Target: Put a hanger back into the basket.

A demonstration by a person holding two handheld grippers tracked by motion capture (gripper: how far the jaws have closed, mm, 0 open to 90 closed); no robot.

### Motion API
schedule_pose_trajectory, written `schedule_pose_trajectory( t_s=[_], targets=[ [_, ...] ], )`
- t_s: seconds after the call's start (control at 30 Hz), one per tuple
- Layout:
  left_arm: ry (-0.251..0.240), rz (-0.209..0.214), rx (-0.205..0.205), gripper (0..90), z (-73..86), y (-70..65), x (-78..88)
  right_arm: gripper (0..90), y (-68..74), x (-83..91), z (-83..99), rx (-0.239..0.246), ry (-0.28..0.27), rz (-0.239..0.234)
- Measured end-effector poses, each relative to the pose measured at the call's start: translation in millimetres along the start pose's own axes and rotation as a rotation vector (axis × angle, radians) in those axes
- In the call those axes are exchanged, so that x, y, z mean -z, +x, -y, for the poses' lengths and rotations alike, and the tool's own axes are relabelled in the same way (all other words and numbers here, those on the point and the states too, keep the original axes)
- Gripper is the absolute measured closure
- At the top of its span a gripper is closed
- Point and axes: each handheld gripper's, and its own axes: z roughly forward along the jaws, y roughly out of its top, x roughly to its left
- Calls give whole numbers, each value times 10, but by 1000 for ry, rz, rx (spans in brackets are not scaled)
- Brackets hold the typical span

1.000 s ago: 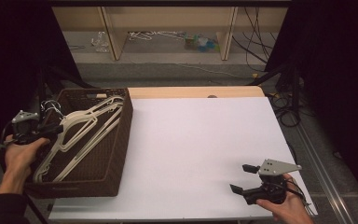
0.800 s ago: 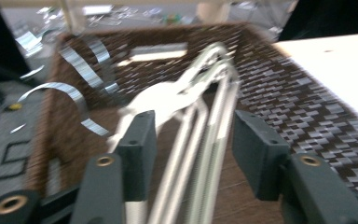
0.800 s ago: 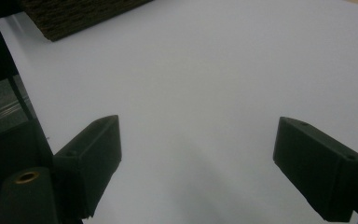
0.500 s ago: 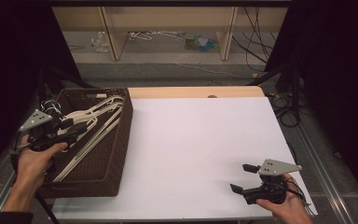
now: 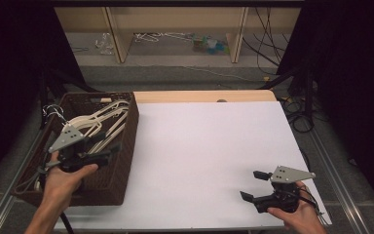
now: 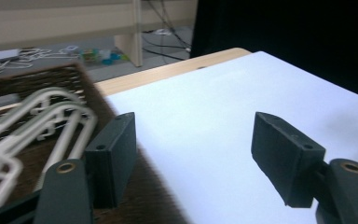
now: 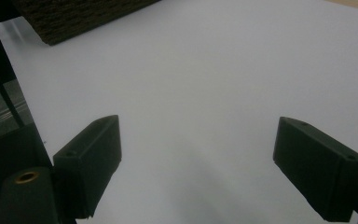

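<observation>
White plastic hangers [image 5: 97, 124] lie piled in a dark brown woven basket [image 5: 126, 146] that stands at the left edge of the table; their wire hooks point toward the basket's far left corner. In the left gripper view the hangers [image 6: 32, 121] lie left of the jaws, inside the basket wall [image 6: 37, 77].

The left gripper [image 5: 108, 152] is held over the basket's near right part, above the hangers, pointing toward the white surface. Its jaws have just been opening and now stand spread, with nothing between them; past them the left gripper view [image 6: 193, 149] shows bare white surface.

The right gripper [image 5: 253, 185] is held low over the table's near right corner, well apart from the basket. Its jaws are spread with nothing between them, and the right gripper view [image 7: 196, 158] looks across the sheet toward a corner of the basket [image 7: 79, 14].

The table [image 5: 209, 146] is covered by a plain white sheet; a strip of light wood [image 5: 199, 96] shows along its far edge. Beyond the table, on a grey floor, stands a low wooden shelf frame [image 5: 175, 29], with more hangers and small items lying under it. Dark curtains flank the scene on both sides, and black cables [image 5: 272, 53] trail at the right rear.
</observation>
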Motion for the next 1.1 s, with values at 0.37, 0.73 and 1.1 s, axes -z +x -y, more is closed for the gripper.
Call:
schedule_pose_trajectory(
  t_s=[0.37, 0.73, 1.1],
  targets=[
    [-20, 90, -55, 278, 115, -469, -141, 162, 10, 23, -5, 3, -24, 2],
    [-19, 133, -104, 257, 406, -726, -266, 161, 72, 31, -18, -2, -50, 6],
    [-5, 181, -126, 238, 674, -856, -310, 161, 113, 118, -29, -13, -123, 47]
  ],
)
